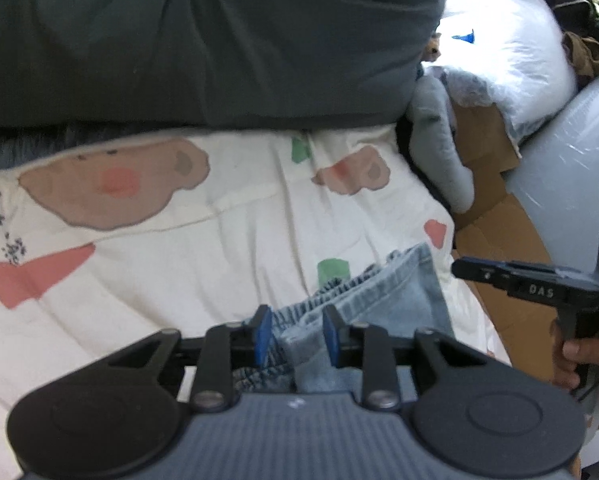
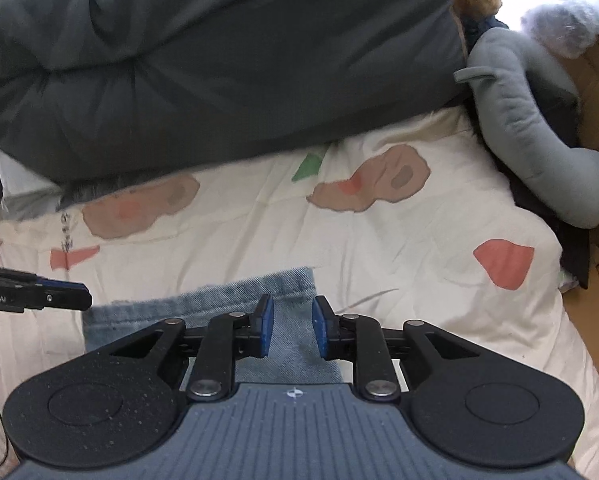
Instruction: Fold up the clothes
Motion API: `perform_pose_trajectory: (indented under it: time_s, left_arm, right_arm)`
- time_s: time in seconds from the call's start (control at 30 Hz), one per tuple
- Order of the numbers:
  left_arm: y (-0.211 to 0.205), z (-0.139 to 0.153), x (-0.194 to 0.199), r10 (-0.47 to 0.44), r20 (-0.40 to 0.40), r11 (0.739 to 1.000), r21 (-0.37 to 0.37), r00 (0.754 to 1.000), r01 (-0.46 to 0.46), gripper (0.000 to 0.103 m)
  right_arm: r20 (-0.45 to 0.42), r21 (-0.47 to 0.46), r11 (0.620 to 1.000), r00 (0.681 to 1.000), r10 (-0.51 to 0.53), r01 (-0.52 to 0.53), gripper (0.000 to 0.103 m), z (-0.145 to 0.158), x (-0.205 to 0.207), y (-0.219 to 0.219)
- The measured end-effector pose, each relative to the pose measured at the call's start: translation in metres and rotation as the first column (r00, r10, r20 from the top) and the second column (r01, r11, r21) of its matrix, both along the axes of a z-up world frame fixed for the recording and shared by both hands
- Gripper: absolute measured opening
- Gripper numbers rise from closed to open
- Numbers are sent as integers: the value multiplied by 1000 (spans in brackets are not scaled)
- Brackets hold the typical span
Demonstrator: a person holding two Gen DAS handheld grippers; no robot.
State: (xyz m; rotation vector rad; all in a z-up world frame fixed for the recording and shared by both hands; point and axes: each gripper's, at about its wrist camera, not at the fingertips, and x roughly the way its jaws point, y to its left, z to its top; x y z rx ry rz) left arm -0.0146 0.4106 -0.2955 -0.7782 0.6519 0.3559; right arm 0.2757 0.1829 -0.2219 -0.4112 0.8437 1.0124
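The left tongs (image 1: 296,334) stand apart with bunched denim between the blue pads, not pinched as far as can be seen. The right tongs (image 2: 292,326) are likewise parted, hovering over flat denim. The jeans (image 2: 203,300) lie folded on the printed bedspread (image 2: 399,264), near its front edge, below the dark grey duvet (image 2: 219,60). A fold looks just laid down and let go. Next, probably: both tongs reach for the far edge, pinch it, and fold again.
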Motion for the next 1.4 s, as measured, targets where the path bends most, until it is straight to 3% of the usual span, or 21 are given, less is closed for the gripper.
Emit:
perform_pose_trajectory:
  time_s: [0.17,0.5,0.63,0.77,1.07,1.2,1.4]
  left_arm:
    - [-12,10,2,-26,32,1000,-15,999,27,29]
    - [-26,-18,20,-65,-13,998,0,998,65,24]
    - [-23,-29,26,-57,-33,998,10,998,58,8]
    - [-20,-42,28,-43,-48,999,-10,998,42,3]
    - [-14,-63,33,-42,-66,999,-18,997,41,3]
    - [-12,-59,31,-39,-62,999,-40,997,36,3]
    - [-11,-39,25,-56,-12,998,-40,998,56,3]
  right_arm:
    - [-50,13,1000,998,29,-28,24,-13,-21,5]
    - [-24,-18,998,998,52,-52,25,-38,-43,34]
    - [-12,-38,999,999,34,-34,25,-46,-41,44]
    - [-16,-67,998,1000,12,-13,24,-58,-38,53]
    - [-42,-78,997,999,-2,-2,22,-84,-33,60]
    - [-90,-38,999,995,-32,28,22,-86,-26,54]
    - [-57,-13,999,997,-53,53,25,-58,-35,45]
